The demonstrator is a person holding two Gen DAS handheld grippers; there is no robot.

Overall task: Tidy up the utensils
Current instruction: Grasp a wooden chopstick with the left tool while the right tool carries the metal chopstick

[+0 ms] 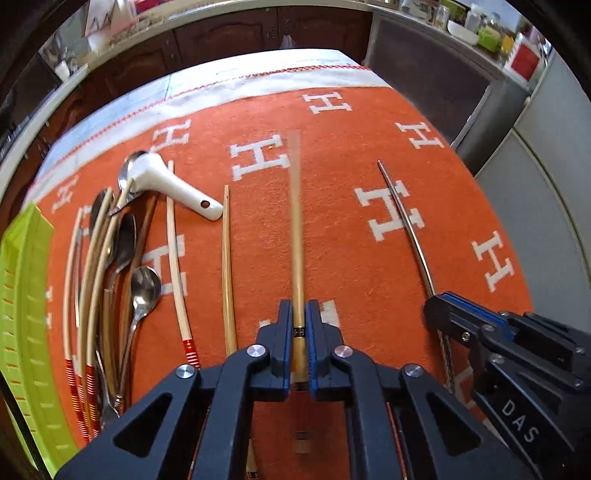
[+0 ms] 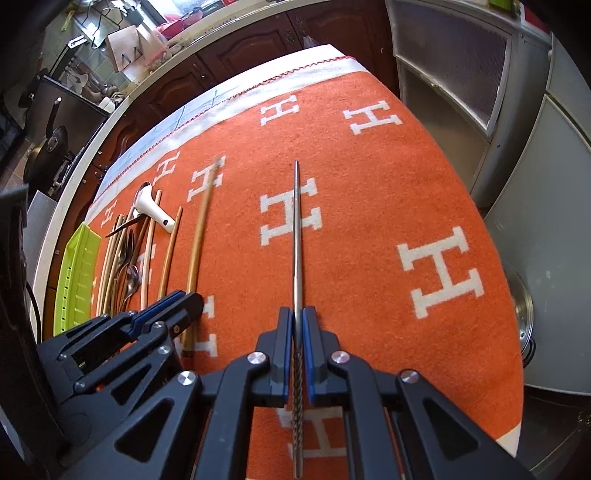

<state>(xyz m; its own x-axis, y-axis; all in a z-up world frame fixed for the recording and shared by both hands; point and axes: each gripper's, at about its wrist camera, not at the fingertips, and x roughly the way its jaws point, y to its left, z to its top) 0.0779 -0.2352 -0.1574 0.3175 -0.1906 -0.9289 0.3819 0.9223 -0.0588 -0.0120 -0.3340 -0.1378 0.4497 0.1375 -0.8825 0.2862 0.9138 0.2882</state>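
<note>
My left gripper (image 1: 298, 314) is shut on a tan wooden chopstick (image 1: 296, 236) that points away over the orange cloth (image 1: 332, 229); its tip is blurred. My right gripper (image 2: 298, 317) is shut on a thin metal chopstick (image 2: 297, 236) with a twisted handle end. Each gripper shows in the other's view: the right gripper (image 1: 437, 306) at lower right, the left gripper (image 2: 188, 299) at lower left. To the left lie a white ceramic spoon (image 1: 166, 184), metal spoons (image 1: 142, 291), a loose bamboo chopstick (image 1: 227, 266) and several pale chopsticks with red-banded ends (image 1: 177, 266).
A lime green tray (image 1: 26, 295) stands at the cloth's left edge. Dark wooden cabinets (image 1: 229, 33) and a cluttered counter run behind the table. A grey appliance (image 2: 546, 206) stands on the right, past the table's edge, with a steel pot (image 2: 522, 314) low beside it.
</note>
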